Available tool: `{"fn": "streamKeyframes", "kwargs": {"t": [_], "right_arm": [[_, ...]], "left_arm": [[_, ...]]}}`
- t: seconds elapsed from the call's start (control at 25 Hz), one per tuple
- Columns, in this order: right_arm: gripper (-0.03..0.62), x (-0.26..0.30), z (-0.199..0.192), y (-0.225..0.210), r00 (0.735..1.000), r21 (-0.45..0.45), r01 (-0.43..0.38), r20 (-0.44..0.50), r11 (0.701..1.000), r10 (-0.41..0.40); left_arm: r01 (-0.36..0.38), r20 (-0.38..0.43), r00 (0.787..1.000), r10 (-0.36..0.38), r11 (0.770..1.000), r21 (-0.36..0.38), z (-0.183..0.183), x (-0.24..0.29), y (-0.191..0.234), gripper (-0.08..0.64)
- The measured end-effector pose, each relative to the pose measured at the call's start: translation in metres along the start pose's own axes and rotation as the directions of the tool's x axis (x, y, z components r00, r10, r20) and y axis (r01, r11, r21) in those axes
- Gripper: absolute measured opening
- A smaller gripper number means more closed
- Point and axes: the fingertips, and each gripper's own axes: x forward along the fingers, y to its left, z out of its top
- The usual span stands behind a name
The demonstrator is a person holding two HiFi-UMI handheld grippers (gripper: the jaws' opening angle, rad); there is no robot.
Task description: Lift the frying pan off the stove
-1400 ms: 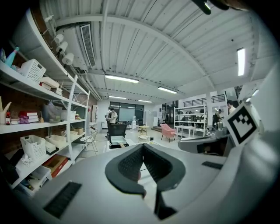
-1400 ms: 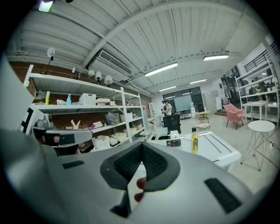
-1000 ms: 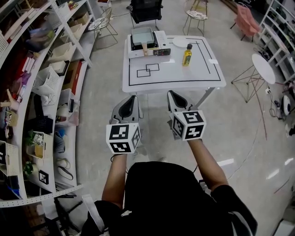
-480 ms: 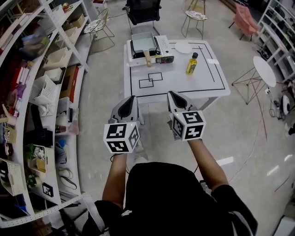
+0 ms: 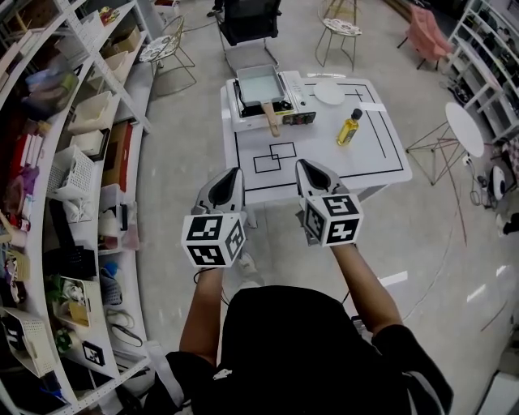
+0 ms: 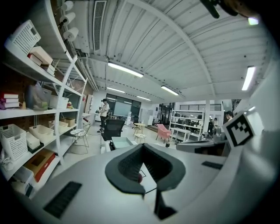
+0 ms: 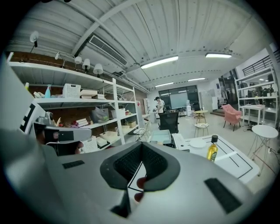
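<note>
The rectangular grey frying pan (image 5: 260,83) sits on the white portable stove (image 5: 293,99) at the far left of the white table (image 5: 373,158), its wooden handle (image 5: 271,120) pointing towards me. It also shows small in the left gripper view as the pan (image 6: 121,141) and in the right gripper view as the pan (image 7: 159,136). My left gripper (image 5: 233,173) and right gripper (image 5: 306,166) hang side by side short of the table's near edge, well away from the pan. Both are shut with nothing held; the left gripper (image 6: 142,148) and right gripper (image 7: 141,145) show their tips meeting.
A yellow oil bottle (image 5: 350,127) and a white plate (image 5: 328,91) stand on the table right of the stove. Shelving (image 5: 73,154) packed with boxes and baskets lines the left. A black office chair (image 5: 247,20) and wire chairs stand behind the table, a small round table (image 5: 464,123) at right.
The table with the stove and pan has drawn nearer and lower in the head view as I walk towards it. Both grippers stay shut and side by side.
</note>
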Motion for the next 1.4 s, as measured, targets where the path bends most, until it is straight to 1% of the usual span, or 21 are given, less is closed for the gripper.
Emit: {"fn": "streamKeyframes", "kwargs": {"t": [0.2, 0.36, 0.52, 0.64, 0.76, 0.96, 1.08, 1.4], "right_arm": [[0.002, 0.034, 0.009, 0.012, 1.0, 0.001, 0.018, -0.009, 1.0, -0.018], [0.002, 0.061, 0.015, 0.022, 0.999, -0.002, 0.034, -0.009, 0.999, -0.034], [0.002, 0.086, 0.014, 0.03, 0.999, -0.019, 0.047, -0.026, 0.999, -0.047], [0.002, 0.101, 0.013, 0.033, 0.997, -0.025, 0.066, -0.038, 0.998, -0.067], [0.002, 0.114, 0.014, 0.035, 0.995, -0.029, 0.086, -0.041, 0.996, -0.087], [0.002, 0.127, 0.015, 0.04, 0.992, -0.034, 0.116, -0.04, 0.993, -0.118], [0.002, 0.132, 0.011, 0.043, 0.99, -0.037, 0.128, -0.047, 0.991, -0.129], [0.002, 0.142, 0.003, 0.036, 0.986, -0.047, 0.146, -0.075, 0.988, -0.149]], "left_arm": [[0.01, 0.007, 1.0, -0.01, 1.0, 0.027, 0.012, 0.014, 0.033, 0.012], [0.035, 0.004, 0.999, -0.035, 0.998, 0.059, 0.018, 0.026, 0.056, 0.012], [0.068, 0.006, 0.998, -0.069, 0.996, 0.05, 0.022, 0.036, 0.083, 0.012], [0.081, 0.006, 0.997, -0.081, 0.996, 0.038, 0.024, 0.042, 0.102, 0.012], [0.093, -0.002, 0.996, -0.093, 0.995, 0.048, 0.024, 0.048, 0.116, 0.012], [0.136, -0.013, 0.991, -0.135, 0.99, 0.041, 0.022, 0.054, 0.13, 0.012], [0.143, -0.021, 0.99, -0.142, 0.989, 0.035, 0.017, 0.058, 0.137, 0.012], [0.168, -0.026, 0.986, -0.167, 0.985, 0.038, 0.015, 0.073, 0.136, 0.012]]}}
